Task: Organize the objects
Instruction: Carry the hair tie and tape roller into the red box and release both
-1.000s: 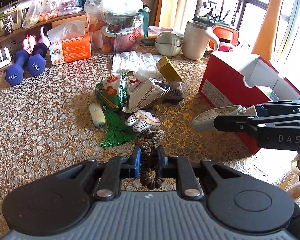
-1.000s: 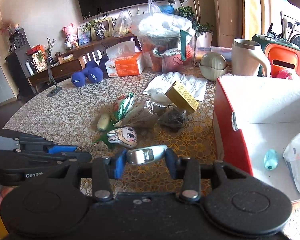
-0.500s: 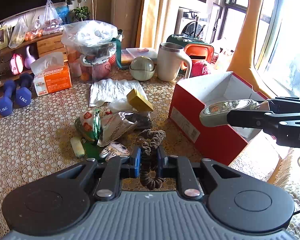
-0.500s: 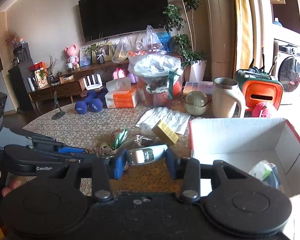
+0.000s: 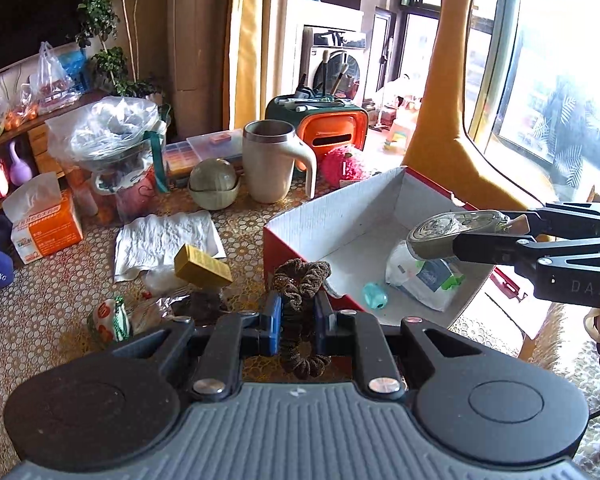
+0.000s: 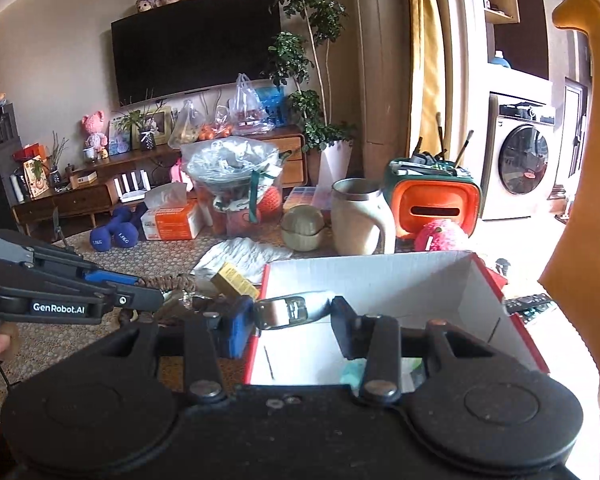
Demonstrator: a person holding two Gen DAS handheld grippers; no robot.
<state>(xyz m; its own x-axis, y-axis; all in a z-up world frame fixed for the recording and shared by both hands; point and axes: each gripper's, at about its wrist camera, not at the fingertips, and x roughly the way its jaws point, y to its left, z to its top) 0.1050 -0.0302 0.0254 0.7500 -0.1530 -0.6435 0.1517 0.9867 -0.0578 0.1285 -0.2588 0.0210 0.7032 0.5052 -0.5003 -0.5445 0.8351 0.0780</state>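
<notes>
Cluttered counter [image 5: 40, 320]; my left tongs [image 5: 296, 316] pinch the scrunchie [image 5: 300, 280], right tongs [image 6: 292, 316] clamp a silvery tube [image 6: 288, 310] over the red box [image 5: 292, 248]. Next: release both inside.

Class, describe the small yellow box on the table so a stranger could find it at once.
Start at the red cardboard box with the white inside. Just left of it, at the edge of the crumpled white paper, lies the small yellow box. It is the only mustard-yellow rectangular block among soft, shiny wrappers.
</notes>
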